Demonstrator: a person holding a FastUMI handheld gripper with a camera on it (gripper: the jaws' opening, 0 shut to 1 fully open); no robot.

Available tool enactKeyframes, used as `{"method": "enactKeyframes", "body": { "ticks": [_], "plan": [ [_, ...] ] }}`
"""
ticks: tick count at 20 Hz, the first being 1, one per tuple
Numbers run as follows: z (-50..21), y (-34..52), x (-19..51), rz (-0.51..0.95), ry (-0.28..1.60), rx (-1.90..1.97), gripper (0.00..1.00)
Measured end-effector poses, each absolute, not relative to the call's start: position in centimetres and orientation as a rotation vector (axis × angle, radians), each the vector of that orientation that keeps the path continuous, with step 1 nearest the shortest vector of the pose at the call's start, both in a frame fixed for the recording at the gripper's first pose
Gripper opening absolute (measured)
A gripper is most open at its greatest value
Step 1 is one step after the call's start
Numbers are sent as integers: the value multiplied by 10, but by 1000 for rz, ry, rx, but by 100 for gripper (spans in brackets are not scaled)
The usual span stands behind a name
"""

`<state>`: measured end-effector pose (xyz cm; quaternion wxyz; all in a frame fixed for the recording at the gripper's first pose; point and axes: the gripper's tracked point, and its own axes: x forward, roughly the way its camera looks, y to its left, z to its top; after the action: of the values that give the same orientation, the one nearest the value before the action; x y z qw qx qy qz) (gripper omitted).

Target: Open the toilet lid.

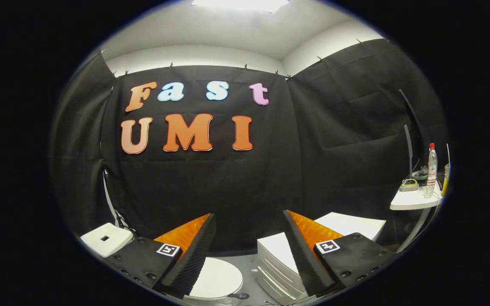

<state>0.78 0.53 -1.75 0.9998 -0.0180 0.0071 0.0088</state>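
Tongs [249,250] stand wide apart, holding nothing. Below and just ahead of the fingers lies the white oval toilet lid [217,278], flat and closed, nearer the left finger. A white ribbed plastic drawer unit [274,259] sits just beside it. Task status: not begun; approach, contact with the lid's edge and lifting all remain.

We see a grey floor [249,272] carrying the white toilet [217,280] and a white drawer unit [277,259]. Off to the side, a small white bench [413,203] holds a clear bottle [431,170].
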Motion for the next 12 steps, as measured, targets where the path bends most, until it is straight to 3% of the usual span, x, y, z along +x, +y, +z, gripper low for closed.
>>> {"method": "enactKeyframes", "body": {
  "ticks": [12],
  "plan": [
    [-101,5,26,55,89,-72,100]
  ]
}}
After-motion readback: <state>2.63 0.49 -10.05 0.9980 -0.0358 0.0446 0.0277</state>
